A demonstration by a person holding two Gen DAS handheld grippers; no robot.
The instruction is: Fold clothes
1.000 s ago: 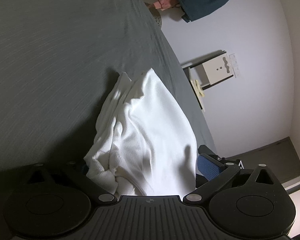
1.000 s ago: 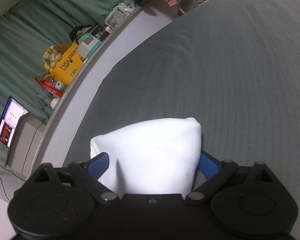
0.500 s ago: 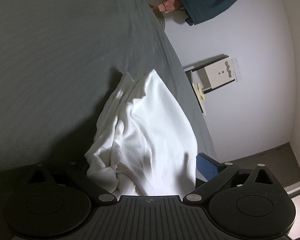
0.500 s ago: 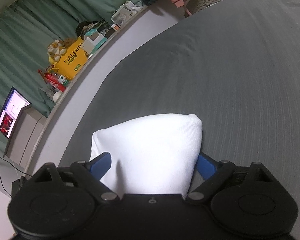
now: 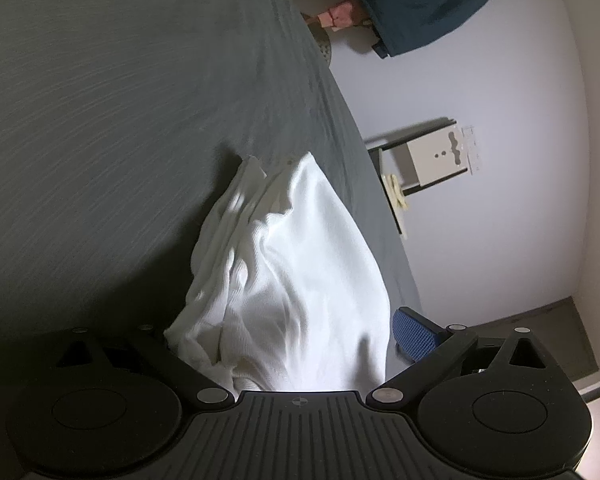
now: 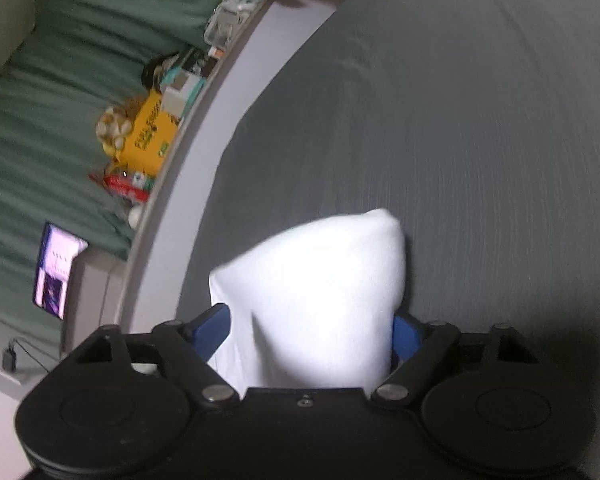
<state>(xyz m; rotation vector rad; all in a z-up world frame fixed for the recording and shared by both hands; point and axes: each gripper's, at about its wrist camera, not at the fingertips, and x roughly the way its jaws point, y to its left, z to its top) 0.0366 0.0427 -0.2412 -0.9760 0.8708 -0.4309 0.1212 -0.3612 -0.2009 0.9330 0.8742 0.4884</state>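
A white ribbed garment (image 5: 296, 280) is bunched between the jaws of my left gripper (image 5: 292, 336), which is shut on it; its blue right pad (image 5: 414, 338) shows, the left pad is hidden by cloth. The cloth hangs over the dark grey bed sheet (image 5: 120, 120). In the right wrist view another part of the white garment (image 6: 320, 296) stands up in a smooth peak between the blue pads (image 6: 212, 326) of my right gripper (image 6: 312, 332), which is shut on it above the grey sheet (image 6: 480, 140).
A white wall, a small bedside shelf (image 5: 432, 160) and hanging dark blue clothing (image 5: 428, 0) lie beyond the bed's right edge. Left of the bed in the right wrist view are a green curtain (image 6: 60, 80), a yellow box (image 6: 152, 136), clutter and a lit screen (image 6: 56, 276).
Both grippers keep their hold on the garment. The right wrist view has swung, and the bed edge and shelf clutter have shifted right with motion blur. The left view has shifted slightly.
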